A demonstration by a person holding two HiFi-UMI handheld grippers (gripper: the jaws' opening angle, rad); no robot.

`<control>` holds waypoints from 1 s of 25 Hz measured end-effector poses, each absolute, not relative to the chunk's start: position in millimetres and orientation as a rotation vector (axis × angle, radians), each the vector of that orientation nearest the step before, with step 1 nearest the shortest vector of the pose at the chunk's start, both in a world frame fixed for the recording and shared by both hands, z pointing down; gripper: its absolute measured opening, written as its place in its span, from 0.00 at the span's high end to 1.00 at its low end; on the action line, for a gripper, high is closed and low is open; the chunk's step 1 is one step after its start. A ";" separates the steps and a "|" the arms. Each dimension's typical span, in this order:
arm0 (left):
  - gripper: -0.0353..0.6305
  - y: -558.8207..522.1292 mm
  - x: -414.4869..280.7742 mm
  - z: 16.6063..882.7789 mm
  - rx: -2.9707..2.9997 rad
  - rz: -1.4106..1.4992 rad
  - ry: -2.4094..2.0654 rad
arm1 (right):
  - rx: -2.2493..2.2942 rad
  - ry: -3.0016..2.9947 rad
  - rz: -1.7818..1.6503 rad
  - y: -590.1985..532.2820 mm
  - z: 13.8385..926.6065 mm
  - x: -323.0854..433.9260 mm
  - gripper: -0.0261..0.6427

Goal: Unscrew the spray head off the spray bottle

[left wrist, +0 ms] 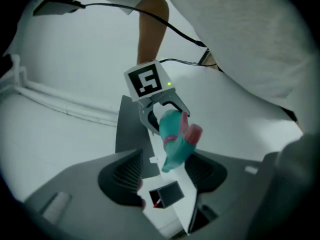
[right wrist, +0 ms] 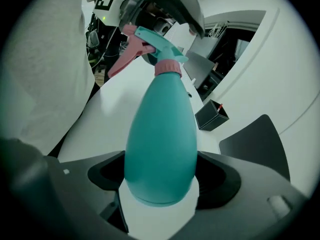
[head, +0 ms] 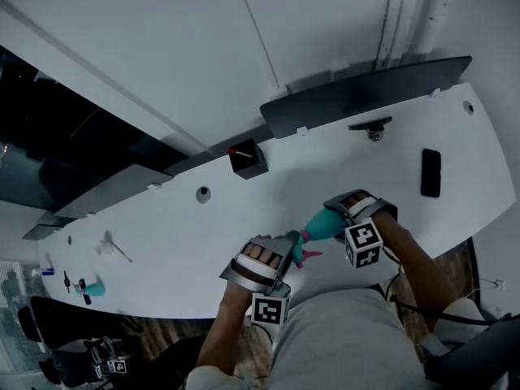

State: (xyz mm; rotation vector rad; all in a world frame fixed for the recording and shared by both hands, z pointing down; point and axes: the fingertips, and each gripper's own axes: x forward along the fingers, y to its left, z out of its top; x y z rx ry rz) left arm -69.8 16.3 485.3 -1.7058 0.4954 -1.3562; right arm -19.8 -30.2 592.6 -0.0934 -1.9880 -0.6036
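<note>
A teal spray bottle (head: 325, 227) with a pink collar and pink trigger (head: 309, 255) hangs over the near edge of the white table (head: 162, 218). My right gripper (head: 340, 218) is shut on the bottle's wide body (right wrist: 160, 144), with both pads against its sides. The spray head (right wrist: 155, 41) points away towards my left gripper (right wrist: 167, 11). In the left gripper view the spray head (left wrist: 175, 144) lies between the jaws of my left gripper (left wrist: 165, 174). Those jaws stand open, and bare table shows beside the left pad. In the head view the left gripper (head: 292, 249) sits just left of the trigger.
A black box (head: 248, 159) with a red-tipped thing in it stands at the table's middle back. Behind it lies a long dark panel (head: 366, 96). On the right lies a black phone (head: 431, 171). A small teal item (head: 91, 288) lies far left. My body crowds the near edge.
</note>
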 end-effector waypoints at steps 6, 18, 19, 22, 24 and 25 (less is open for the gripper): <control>0.75 19.4 -59.2 489.9 -1.703 -1.331 0.464 | -0.063 -1.988 -0.713 -35.8 569.2 -33.3 0.33; 0.76 3.3 -67.4 467.8 -2.265 -1.196 1.044 | 0.343 -1.869 -1.262 -75.1 525.3 -43.5 0.33; 0.76 2.0 -67.4 464.1 -2.355 -1.145 1.124 | 0.410 -1.833 -1.342 -79.1 517.9 -42.4 0.33; 0.76 -0.1 -66.1 455.8 -2.651 -0.941 1.320 | 0.571 -1.739 -1.513 -86.0 502.7 -35.4 0.33; 0.76 -0.7 -65.0 452.6 -2.862 -0.761 1.419 | 0.626 -1.724 -1.560 -87.8 497.0 -32.1 0.33; 0.76 -1.0 -64.4 451.7 -2.953 -0.675 1.459 | 0.640 -1.727 -1.572 -88.1 494.7 -31.2 0.33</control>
